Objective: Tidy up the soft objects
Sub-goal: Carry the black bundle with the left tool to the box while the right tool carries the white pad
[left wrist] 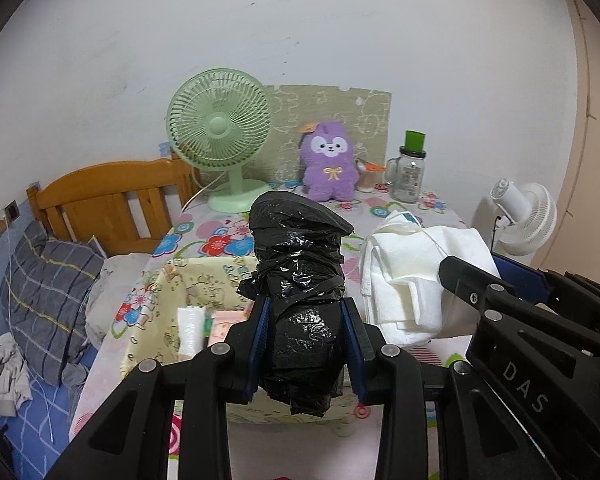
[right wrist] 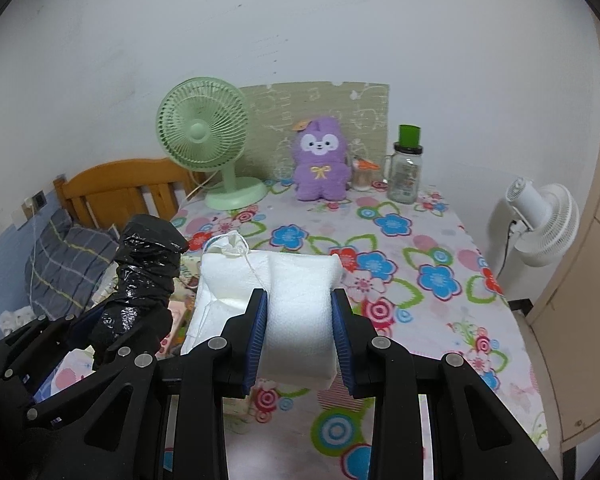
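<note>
My left gripper (left wrist: pixel 306 320) is shut on a black plastic bundle (left wrist: pixel 300 280), a crinkled roll that stands upright between the blue pads above a pale yellow fabric basket (left wrist: pixel 172 280). The basket holds a white roll (left wrist: pixel 191 330) and a pink packet (left wrist: pixel 226 326). My right gripper (right wrist: pixel 300 320) is shut on a folded white soft pack (right wrist: pixel 284 292) with a thin string, held above the floral table. In the left wrist view the white pack (left wrist: pixel 404 272) and the right gripper (left wrist: pixel 460 276) sit just to the right. The black bundle (right wrist: pixel 144 268) shows at the left of the right wrist view.
At the back of the floral tablecloth (right wrist: pixel 420 264) stand a green fan (left wrist: pixel 220 136), a purple plush toy (left wrist: pixel 330 160) and a glass jar with a green lid (left wrist: pixel 410 172). A white fan (right wrist: pixel 544 220) stands right of the table. A wooden bed with a plaid pillow (left wrist: pixel 48 292) lies left.
</note>
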A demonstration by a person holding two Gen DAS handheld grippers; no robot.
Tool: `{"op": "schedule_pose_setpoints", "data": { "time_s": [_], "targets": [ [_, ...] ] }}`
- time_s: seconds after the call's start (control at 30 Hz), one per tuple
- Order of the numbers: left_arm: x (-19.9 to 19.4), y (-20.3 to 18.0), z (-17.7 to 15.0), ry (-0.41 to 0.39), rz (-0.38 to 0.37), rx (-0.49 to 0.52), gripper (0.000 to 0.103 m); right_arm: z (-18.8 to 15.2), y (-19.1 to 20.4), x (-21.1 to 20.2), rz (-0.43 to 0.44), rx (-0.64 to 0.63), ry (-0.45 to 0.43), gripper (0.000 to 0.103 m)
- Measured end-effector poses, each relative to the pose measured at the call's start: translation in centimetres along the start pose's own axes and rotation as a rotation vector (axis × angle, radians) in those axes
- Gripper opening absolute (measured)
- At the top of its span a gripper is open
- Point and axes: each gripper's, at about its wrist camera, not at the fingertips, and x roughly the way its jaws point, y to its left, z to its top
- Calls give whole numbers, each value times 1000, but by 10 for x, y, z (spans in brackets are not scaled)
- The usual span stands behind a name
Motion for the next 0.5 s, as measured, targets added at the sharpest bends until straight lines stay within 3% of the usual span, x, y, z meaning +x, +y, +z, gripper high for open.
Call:
{"op": "schedule_pose_setpoints", "data": {
  "time_s": [0.5],
  "targets": [
    [26, 36, -4, 42, 31, -22, 35, 4, 39, 35, 49, -50, 36, 35]
  ]
}}
